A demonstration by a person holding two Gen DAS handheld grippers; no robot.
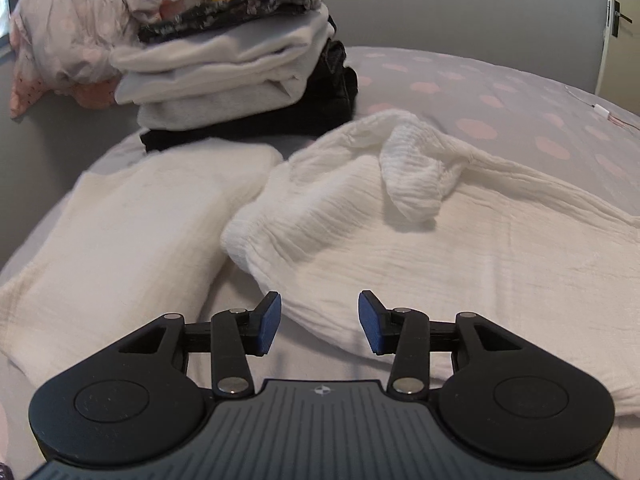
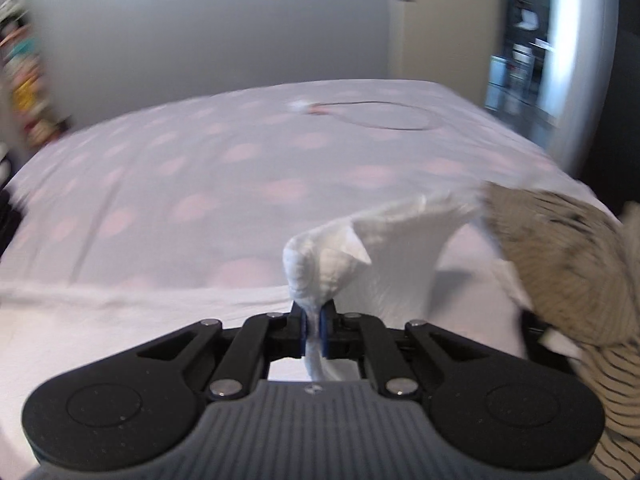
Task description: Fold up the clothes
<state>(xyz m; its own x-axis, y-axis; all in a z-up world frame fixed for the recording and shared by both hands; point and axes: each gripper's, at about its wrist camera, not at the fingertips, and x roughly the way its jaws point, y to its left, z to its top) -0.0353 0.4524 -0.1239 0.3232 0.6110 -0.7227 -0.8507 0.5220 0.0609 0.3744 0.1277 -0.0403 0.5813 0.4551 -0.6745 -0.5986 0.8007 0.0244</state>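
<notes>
A white crinkled garment [image 1: 420, 232] lies spread on the bed, one part of it folded over towards the middle. Just in front of its near edge my left gripper [image 1: 319, 322] stands open, its blue pads [image 1: 269, 322] holding nothing. In the right wrist view my right gripper [image 2: 315, 330] is shut on a bunched edge of the white garment [image 2: 332, 260], which rises from the jaws and trails to the right above the bed. That view is blurred.
A second white cloth [image 1: 132, 240] lies flat to the left. A stack of folded grey and black clothes [image 1: 236, 72] stands behind it, beside a pile of pink bedding [image 1: 68, 32]. A beige striped garment [image 2: 560, 264] lies at the right. A cable [image 2: 380, 116] loops on the dotted bedsheet [image 2: 200, 168].
</notes>
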